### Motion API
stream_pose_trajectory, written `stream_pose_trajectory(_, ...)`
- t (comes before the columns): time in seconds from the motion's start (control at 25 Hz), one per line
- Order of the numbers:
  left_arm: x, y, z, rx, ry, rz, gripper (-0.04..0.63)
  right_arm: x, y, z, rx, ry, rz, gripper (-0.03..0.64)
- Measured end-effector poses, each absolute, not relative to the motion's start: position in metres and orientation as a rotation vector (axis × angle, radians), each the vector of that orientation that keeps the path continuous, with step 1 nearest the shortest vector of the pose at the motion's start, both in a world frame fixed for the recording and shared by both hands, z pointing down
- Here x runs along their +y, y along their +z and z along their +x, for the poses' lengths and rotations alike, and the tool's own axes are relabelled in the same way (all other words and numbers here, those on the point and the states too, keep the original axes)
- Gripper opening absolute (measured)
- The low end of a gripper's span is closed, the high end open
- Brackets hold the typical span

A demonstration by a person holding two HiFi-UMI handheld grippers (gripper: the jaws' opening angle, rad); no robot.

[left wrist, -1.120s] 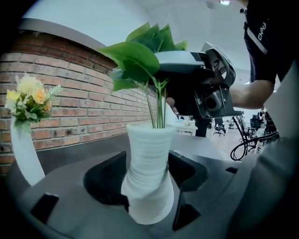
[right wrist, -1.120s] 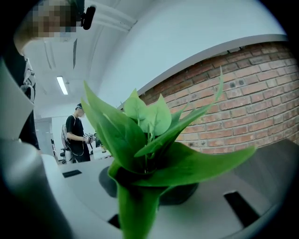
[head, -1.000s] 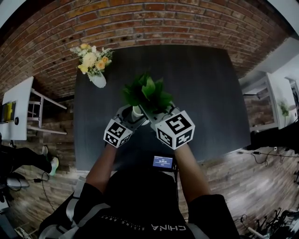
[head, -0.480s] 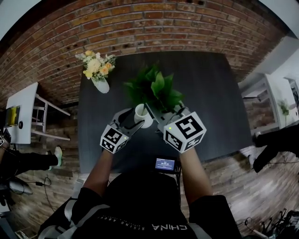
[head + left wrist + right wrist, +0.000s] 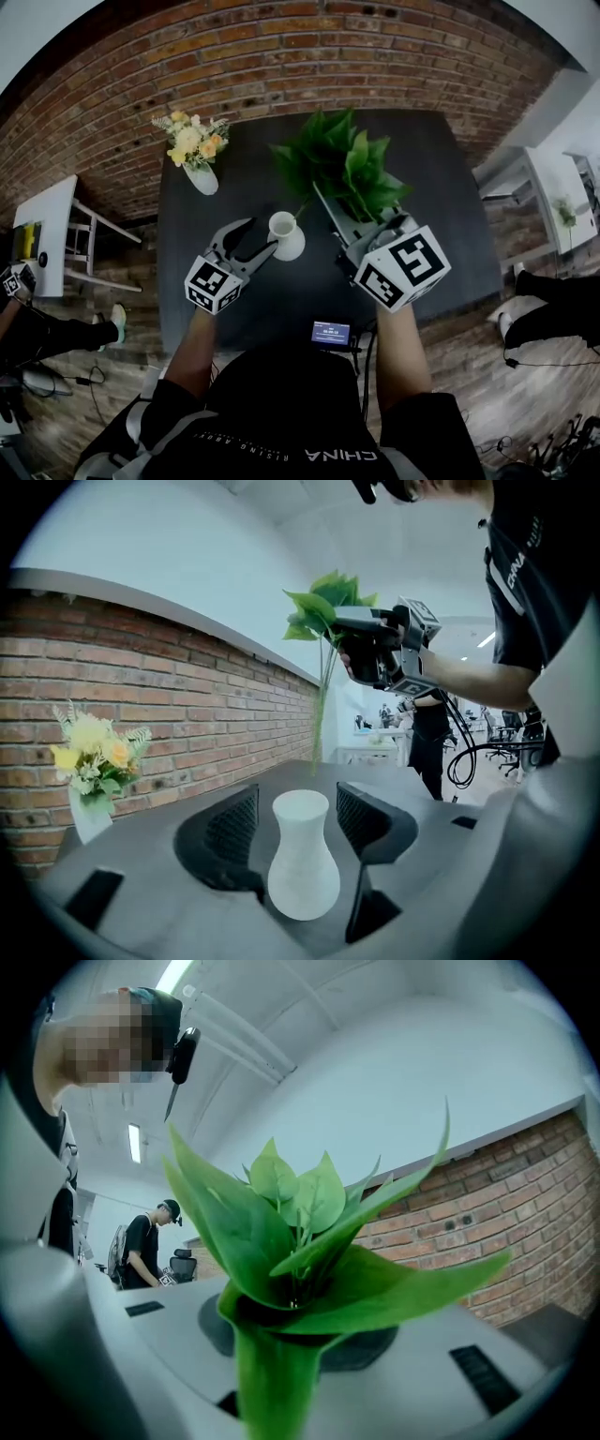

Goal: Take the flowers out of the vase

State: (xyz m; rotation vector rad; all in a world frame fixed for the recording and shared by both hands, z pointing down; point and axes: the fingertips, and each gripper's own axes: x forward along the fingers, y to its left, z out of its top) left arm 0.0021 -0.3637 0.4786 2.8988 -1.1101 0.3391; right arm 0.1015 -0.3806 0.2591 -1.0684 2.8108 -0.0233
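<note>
The right gripper (image 5: 337, 635) is clamped on the stems of the leafy bunch (image 5: 342, 164) and holds it in the air over the far right part of the dark table (image 5: 441, 206). The leaves fan out beyond its jaws, and the thin stems hang below, free of the vase (image 5: 286, 236). The white vase is empty and upright near the table's middle, just left of the bunch. The left gripper (image 5: 262, 234) reaches in from the near left with its jaws spread, one on each side of the vase (a gap shows on either side of the neck, so nothing is pinched). At the far left corner, a second vase (image 5: 200, 176) of yellow and white flowers (image 5: 192, 141) stands by the brick wall (image 5: 281, 47), well apart from both grippers.
</note>
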Motion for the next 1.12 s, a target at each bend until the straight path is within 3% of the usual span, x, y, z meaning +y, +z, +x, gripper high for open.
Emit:
stream_pose_trajectory(0.12,-0.363,0.467,0.001,-1.120,0.289,2.909,0.264,-0.380,0.269,0.116,2.838,-0.048,-1.133,0.104)
stream_pose_trajectory(0.2,-0.361,0.464,0.003,-1.118,0.275,2.919,0.215,-0.382,0.290,0.122,2.868,-0.100,-1.163,0.105)
stream_pose_trajectory(0.28,-0.358,0.463,0.005,-1.113,0.274,2.926,0.213,-0.382,0.318,0.126,2.892,-0.180,-1.187,0.104)
stream_pose_trajectory(0.6,-0.350,0.466,0.003,-1.118,0.257,2.921,0.005,-0.373,0.409,0.134,2.927,-0.495,-1.279,0.104)
stream_pose_trajectory(1.12,-0.341,0.467,0.010,-1.060,0.249,2.934,0.003,-0.379,0.438,0.141,2.958,-0.664,-1.302,0.104)
